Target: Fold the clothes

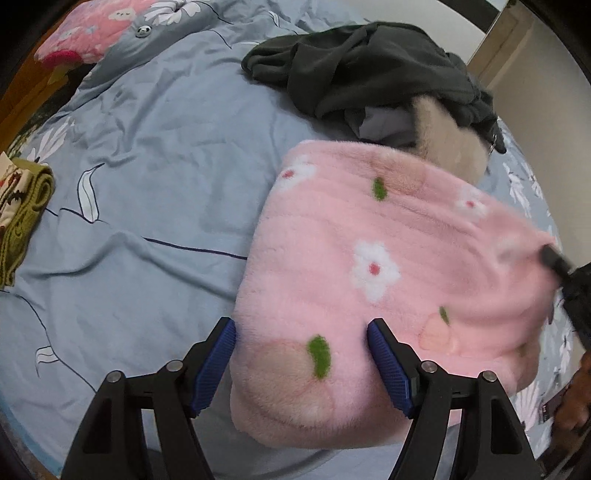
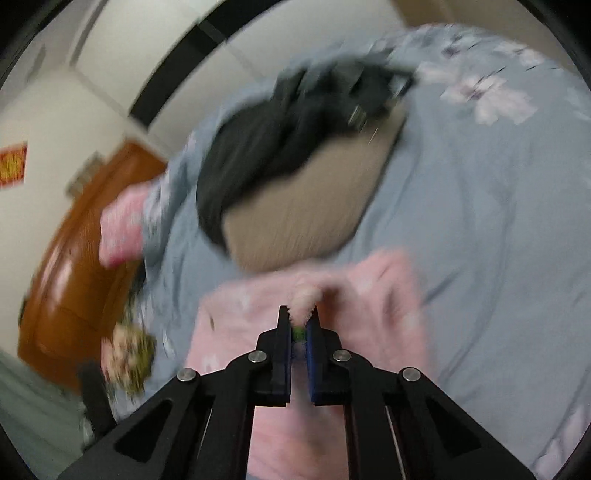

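A pink fleece garment (image 1: 369,280) with white flowers and green leaves lies folded over on the blue-grey bed sheet (image 1: 147,166). My left gripper (image 1: 301,332) is open, its blue pads (image 1: 218,365) either side of the garment's near left corner. My right gripper (image 2: 298,321) is shut on a pinched fold of the pink garment (image 2: 369,314); this view is motion-blurred. The right gripper also shows at the right edge of the left wrist view (image 1: 554,260), at the garment's right corner.
A dark grey garment (image 1: 369,70) lies heaped on a beige one (image 1: 450,144) at the far side of the bed. A green patterned cloth (image 1: 22,214) lies at the left. A pink pillow (image 1: 92,29) is at the head. A wooden headboard (image 2: 74,266) stands left.
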Motion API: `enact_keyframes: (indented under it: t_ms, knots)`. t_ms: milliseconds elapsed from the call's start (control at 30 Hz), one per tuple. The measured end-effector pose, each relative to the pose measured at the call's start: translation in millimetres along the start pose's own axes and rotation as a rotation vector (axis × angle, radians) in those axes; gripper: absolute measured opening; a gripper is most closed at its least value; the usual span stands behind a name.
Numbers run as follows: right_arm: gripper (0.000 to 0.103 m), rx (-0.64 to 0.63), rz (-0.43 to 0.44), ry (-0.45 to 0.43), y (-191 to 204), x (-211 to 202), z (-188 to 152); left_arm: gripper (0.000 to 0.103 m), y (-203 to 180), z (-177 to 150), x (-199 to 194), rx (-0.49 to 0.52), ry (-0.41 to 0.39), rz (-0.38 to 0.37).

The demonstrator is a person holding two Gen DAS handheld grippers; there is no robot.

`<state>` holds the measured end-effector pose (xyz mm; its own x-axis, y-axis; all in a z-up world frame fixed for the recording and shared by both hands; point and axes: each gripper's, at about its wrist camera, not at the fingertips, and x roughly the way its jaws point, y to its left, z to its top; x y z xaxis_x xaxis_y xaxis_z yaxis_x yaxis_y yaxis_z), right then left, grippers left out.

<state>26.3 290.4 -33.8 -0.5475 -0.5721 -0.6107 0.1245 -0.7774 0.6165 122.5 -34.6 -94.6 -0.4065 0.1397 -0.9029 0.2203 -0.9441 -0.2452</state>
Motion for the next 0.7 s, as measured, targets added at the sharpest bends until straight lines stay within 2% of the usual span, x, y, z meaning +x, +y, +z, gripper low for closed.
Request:
enact_keyframes:
  t_ms: [33, 100, 233, 367, 433, 500, 600, 700]
  knots:
    - [0.006, 0.026, 0.002, -0.019, -7.9, -6.8, 6.3, 0.08, 1.3, -0.6, -1.7, -0.007, -0.002, -0.026]
    - [0.006, 0.038, -0.051, -0.019, -20.3, -8.9, 12.6, 0.083, 1.4, -2.1, -3.1, -0.015, -0.001, -0.057]
    - [0.006, 0.092, -0.138, 0.108, -52.7, 26.2, -1.0, 0.084, -2.9, -9.3, 1.1, 0.011, 0.019, -0.017]
    - [0.008, 0.1, -0.113, 0.108, -56.6, 25.3, -3.3, 0.084, 0.3, -13.2, 0.7, 0.0, 0.03, -0.015]
    - [0.017, 0.07, -0.12, 0.106, -52.6, 17.3, -1.5, 0.084, -0.7, -12.0, -6.9, 0.007, 0.018, -0.02]
    - [0.034, 0.033, -0.143, 0.101, -47.4, 7.3, -1.9, 0.084, -2.6, -10.2, -16.6, 0.017, -0.006, -0.023]
    - [0.035, 0.016, -0.164, 0.068, -41.7, -17.7, -13.2, 0.084, -8.0, -8.0, -36.6, 0.042, -0.068, -0.038]
    - [0.036, 0.043, -0.084, 0.069, -31.7, -32.1, -35.3, 0.084, -24.1, -3.3, -41.7, 0.116, -0.107, -0.054]
